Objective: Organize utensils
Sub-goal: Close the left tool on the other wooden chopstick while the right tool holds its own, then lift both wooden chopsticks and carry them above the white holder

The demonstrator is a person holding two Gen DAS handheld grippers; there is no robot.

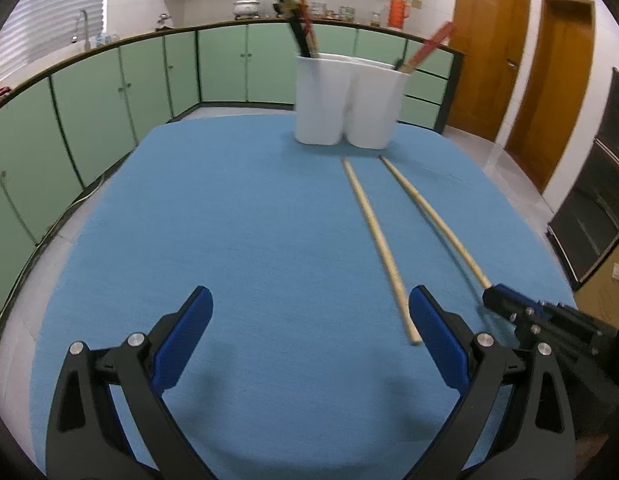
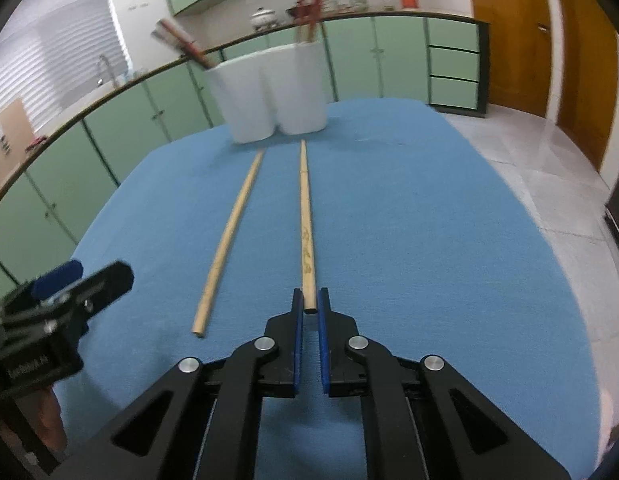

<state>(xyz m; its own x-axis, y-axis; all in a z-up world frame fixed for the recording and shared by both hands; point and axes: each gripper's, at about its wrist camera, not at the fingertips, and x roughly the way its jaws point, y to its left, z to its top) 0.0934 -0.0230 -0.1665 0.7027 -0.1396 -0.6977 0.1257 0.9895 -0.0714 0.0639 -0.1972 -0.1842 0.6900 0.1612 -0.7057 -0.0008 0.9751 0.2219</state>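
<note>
Now right claw (image 2: 310, 304) clamped on 1 wooden chopstick (image 2: 306, 232), left claw (image 1: 311, 320) wide apart.

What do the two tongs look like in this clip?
Both the left tongs and right tongs are matte black linkages with silver pivot bolts and flat blue pads. The left body carries small white lettering, too blurred to read. No cables visible.

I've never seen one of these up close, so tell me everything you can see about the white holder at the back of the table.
The white holder looks like smooth plastic: two rounded cups joined side by side. It stands upright at the far edge of the blue tablecloth. Dark and red chopsticks lean out of both cups. Neither gripper touches it.
</note>
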